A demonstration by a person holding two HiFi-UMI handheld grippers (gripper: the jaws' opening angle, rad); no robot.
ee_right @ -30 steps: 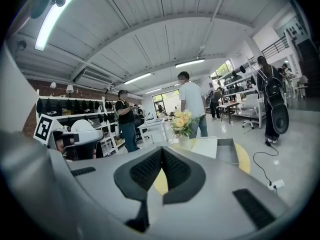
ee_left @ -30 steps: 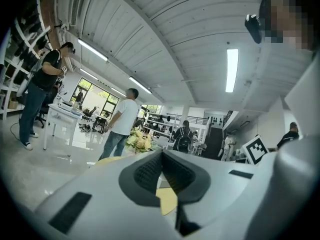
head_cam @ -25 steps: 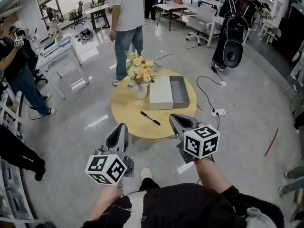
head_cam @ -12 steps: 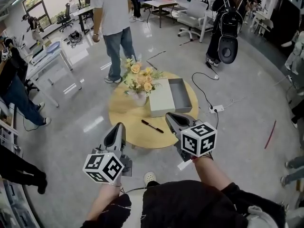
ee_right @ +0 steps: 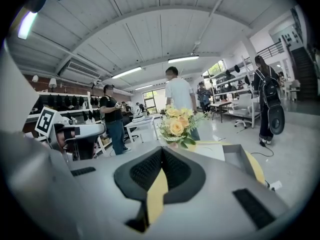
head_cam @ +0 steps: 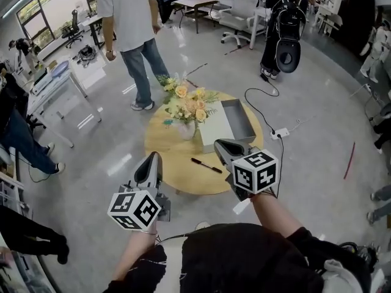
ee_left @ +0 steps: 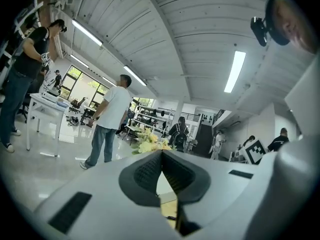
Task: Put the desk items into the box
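A round wooden table (head_cam: 171, 157) stands ahead of me on the shiny floor. On it lie a black pen (head_cam: 206, 165), an open grey box (head_cam: 251, 127) and its pale lid (head_cam: 214, 131) beside it. A vase of yellow flowers (head_cam: 188, 105) stands at the table's far left. My left gripper (head_cam: 153, 156) hangs shut and empty just short of the table's near left edge. My right gripper (head_cam: 218, 143) is shut and empty over the near right edge, just right of the pen. In the right gripper view the flowers (ee_right: 176, 124) and box (ee_right: 235, 156) lie past the closed jaws (ee_right: 161, 150).
A person in a white shirt and jeans (head_cam: 131, 35) stands just beyond the table. Another person with a black backpack (head_cam: 282, 29) is at the back right. A cable and power strip (head_cam: 281, 133) lie on the floor right of the table. A white desk (head_cam: 55, 78) stands left.
The table has come nearer and both grippers have moved forward to its near edge, still shut. The person in the white shirt has stepped to the left.
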